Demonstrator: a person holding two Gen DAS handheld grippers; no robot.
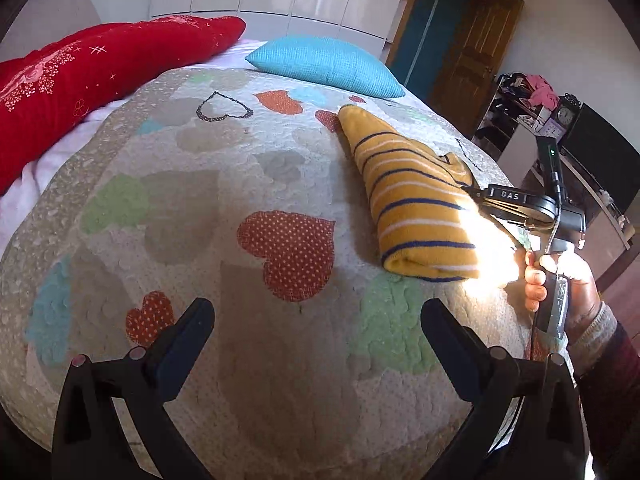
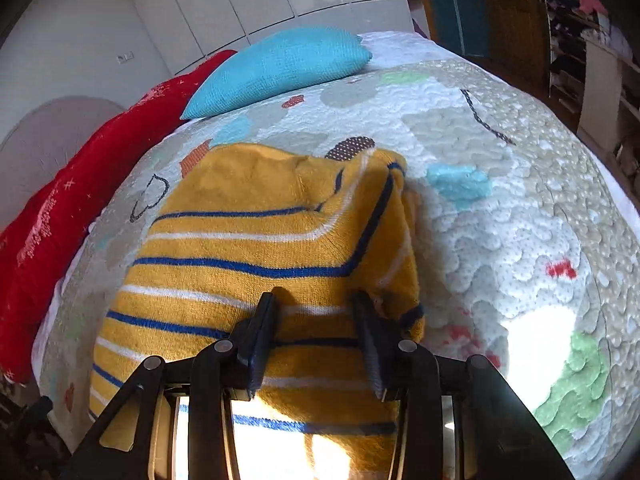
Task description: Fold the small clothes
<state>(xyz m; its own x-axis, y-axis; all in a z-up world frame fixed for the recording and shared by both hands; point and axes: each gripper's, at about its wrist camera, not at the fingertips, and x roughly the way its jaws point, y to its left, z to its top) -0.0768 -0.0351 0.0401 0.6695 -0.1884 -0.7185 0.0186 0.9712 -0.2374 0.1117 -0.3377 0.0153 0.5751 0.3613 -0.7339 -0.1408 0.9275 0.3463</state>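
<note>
**Folded yellow garment, long axis running away from you toward the pillows**

Your left gripper (image 1: 318,316) hovers released over the heart-patterned quilt (image 1: 192,200), holding nothing. To its right lies the striped yellow garment (image 1: 412,196), folded into a long wedge whose narrow end points toward the blue pillow (image 1: 324,64). Your right gripper (image 2: 314,304) pinches a raised ridge of that garment near its right edge

Two forward wrist views, shared quilt (image 1: 248,168).
</note>
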